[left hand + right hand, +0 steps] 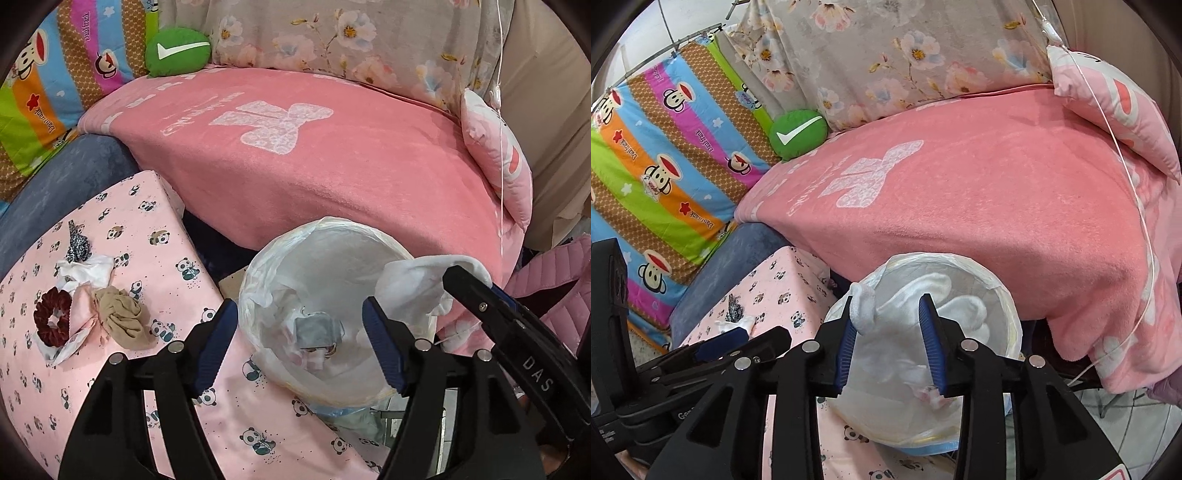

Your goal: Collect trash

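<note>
1. Over the lined bin (332,295) we hold both tongs. Our left gripper (299,345) stands wide apart with nothing between its pads, the bin's mouth showing through the gap.
2. Our right gripper (888,336) is partly parted; the white tissue (923,295) hangs at the tip of one pad, but we cannot tell whether it is gripped or merely draped there above the bin.
3. Down inside the bin we see scraps (314,332) already dropped, so we judge part of the collecting done.
4. Farther off on the panda-print cover (147,229), more crumpled tissue (88,273) and a wrapper (70,343) lie among a dark red scrunchie (51,321) and a beige cloth (125,321). We judge that litter left to fetch.
5. Beyond lies the pink blanket (314,177).
</note>
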`<state>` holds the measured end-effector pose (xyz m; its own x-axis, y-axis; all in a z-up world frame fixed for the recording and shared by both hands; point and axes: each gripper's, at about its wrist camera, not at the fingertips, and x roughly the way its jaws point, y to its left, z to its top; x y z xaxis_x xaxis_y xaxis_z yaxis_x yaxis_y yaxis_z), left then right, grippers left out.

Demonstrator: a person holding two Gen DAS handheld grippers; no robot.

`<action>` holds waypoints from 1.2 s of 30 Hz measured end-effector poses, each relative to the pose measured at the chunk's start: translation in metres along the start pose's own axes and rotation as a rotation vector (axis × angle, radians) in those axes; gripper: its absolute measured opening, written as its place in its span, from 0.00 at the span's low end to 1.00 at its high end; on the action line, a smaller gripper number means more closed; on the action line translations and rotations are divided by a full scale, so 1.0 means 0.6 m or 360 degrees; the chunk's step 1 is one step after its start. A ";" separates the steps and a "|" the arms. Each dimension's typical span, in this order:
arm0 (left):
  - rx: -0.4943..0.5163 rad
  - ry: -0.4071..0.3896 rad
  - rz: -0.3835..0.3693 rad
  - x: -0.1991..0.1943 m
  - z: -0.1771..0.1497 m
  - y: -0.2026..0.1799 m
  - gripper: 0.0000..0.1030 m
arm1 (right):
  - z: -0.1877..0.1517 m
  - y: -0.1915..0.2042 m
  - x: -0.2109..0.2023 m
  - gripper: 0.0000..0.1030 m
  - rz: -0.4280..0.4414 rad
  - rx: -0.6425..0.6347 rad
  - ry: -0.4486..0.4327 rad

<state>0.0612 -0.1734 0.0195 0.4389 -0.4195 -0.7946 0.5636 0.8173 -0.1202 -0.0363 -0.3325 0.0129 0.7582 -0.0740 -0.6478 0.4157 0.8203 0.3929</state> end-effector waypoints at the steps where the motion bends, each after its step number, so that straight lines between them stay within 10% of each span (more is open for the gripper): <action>1: -0.0009 0.0000 0.0006 -0.001 -0.001 0.004 0.65 | 0.000 0.002 0.001 0.36 -0.0004 -0.0005 0.0003; 23: -0.0155 0.0029 0.0022 -0.017 -0.039 0.071 0.65 | -0.139 -0.026 0.076 0.45 -0.0356 -0.0088 0.0499; 36: -0.0223 0.0001 0.0037 -0.042 -0.054 0.104 0.65 | -0.085 0.027 0.057 0.62 -0.0204 -0.0087 0.0302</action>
<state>0.0627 -0.0988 0.0125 0.4502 -0.3994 -0.7986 0.4500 0.8740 -0.1834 -0.0295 -0.2927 -0.0363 0.5909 -0.0756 -0.8032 0.4707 0.8409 0.2672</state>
